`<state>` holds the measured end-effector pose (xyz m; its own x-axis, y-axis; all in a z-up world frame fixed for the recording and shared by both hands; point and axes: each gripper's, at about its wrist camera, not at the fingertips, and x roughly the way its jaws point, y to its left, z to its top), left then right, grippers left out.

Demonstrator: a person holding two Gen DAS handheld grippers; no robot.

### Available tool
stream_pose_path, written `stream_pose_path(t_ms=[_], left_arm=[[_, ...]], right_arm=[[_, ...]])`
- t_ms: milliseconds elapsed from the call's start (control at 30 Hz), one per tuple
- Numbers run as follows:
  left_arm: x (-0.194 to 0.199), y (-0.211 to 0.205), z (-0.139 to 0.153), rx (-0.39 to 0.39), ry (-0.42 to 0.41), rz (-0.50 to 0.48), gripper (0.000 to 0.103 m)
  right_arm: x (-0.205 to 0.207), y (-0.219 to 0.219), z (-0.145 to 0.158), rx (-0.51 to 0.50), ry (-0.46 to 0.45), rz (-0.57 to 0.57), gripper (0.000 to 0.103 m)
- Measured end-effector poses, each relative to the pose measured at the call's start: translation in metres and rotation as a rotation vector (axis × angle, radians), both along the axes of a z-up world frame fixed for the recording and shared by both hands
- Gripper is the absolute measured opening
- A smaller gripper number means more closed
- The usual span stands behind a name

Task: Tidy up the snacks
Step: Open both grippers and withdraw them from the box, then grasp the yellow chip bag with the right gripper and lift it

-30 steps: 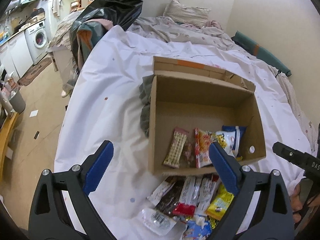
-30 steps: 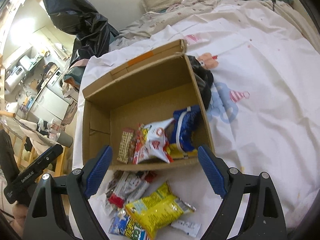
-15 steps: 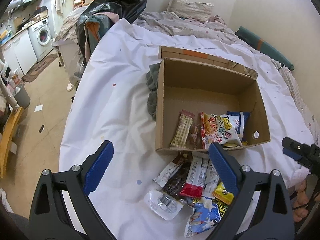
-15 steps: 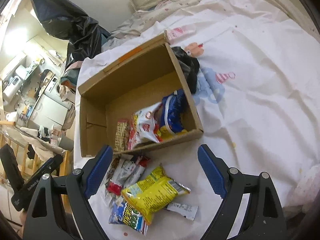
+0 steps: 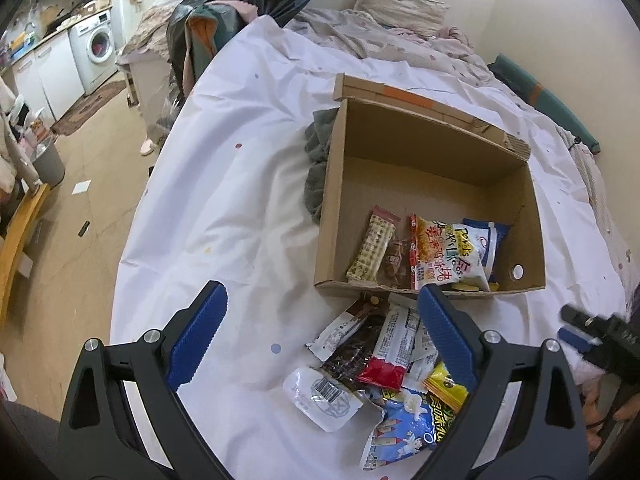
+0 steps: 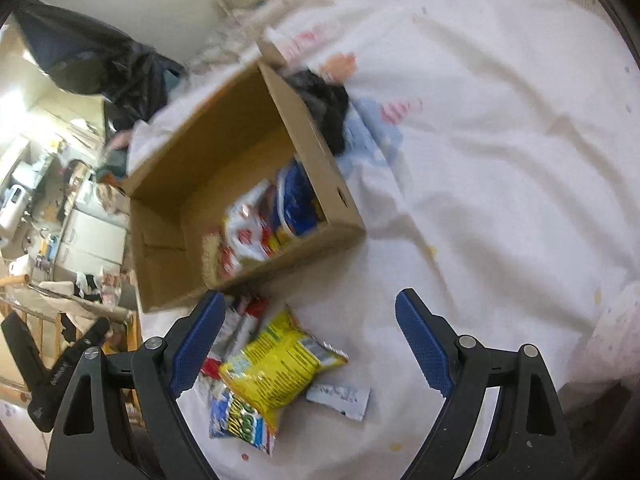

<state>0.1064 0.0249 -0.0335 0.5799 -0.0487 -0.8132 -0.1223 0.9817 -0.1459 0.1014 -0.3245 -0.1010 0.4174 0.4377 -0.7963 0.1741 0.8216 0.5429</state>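
A cardboard box [image 5: 424, 184] sits open on the white sheet [image 5: 224, 184] of a bed, and snacks lie along its near wall: a beige bar [image 5: 374, 250], a small brown packet [image 5: 394, 258], a red-and-white bag [image 5: 444, 256] and a blue bag [image 5: 494, 240] at the right end. Just outside that wall, on the sheet, lies a loose pile [image 5: 384, 364] of more snacks: a dark wrapper [image 5: 354, 350], a red-ended bar [image 5: 394, 354], a clear pouch [image 5: 322, 394], a blue pack [image 5: 404, 428] and a yellow bag [image 5: 446, 390]. The left claw [image 5: 322, 344] hangs over this pile, released and holding nothing, its right finger covering part of the heap. From the right wrist view, which is motion-blurred, the right claw [image 6: 310, 346] is likewise spread wide and empty above the yellow bag [image 6: 280, 364], with a small white sachet [image 6: 340, 398] just beside that bag on the sheet [image 6: 500, 160]. The box [image 6: 240, 184] lies beyond the pile, with a dark cloth [image 6: 326, 108] against its right wall. A grey cloth [image 5: 318, 160] is bunched against the left wall.
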Motion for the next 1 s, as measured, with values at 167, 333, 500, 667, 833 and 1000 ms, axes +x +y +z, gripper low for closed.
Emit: stream_pose_path(t_ms=[167, 333, 500, 667, 833, 1000], left_arm=[[0.002, 0.002, -0.003, -0.008, 0.016, 0.010, 0.095], [0.002, 0.003, -0.003, -0.008, 0.017, 0.010, 0.095], [0.001, 0.007, -0.003, -0.011, 0.022, 0.020, 0.095], [0.001, 0.013, -0.006, -0.016, 0.037, 0.029, 0.095], [0.004, 0.018, -0.012, -0.026, 0.069, 0.043, 0.095], [0.009, 0.022, -0.029, 0.001, 0.160, 0.061, 0.095]], right_arm=[[0.010, 0.032, -0.052, 0.218, 0.252, 0.113, 0.089], [0.020, 0.066, -0.073, 0.169, 0.326, 0.151, 0.089], [0.032, 0.095, -0.079, 0.067, 0.306, 0.217, 0.066], [0.027, 0.092, -0.064, 0.089, 0.252, 0.240, 0.038], [0.014, 0.055, -0.037, 0.138, 0.145, 0.192, 0.032], [-0.001, 0.034, -0.013, 0.155, 0.024, 0.170, 0.031]])
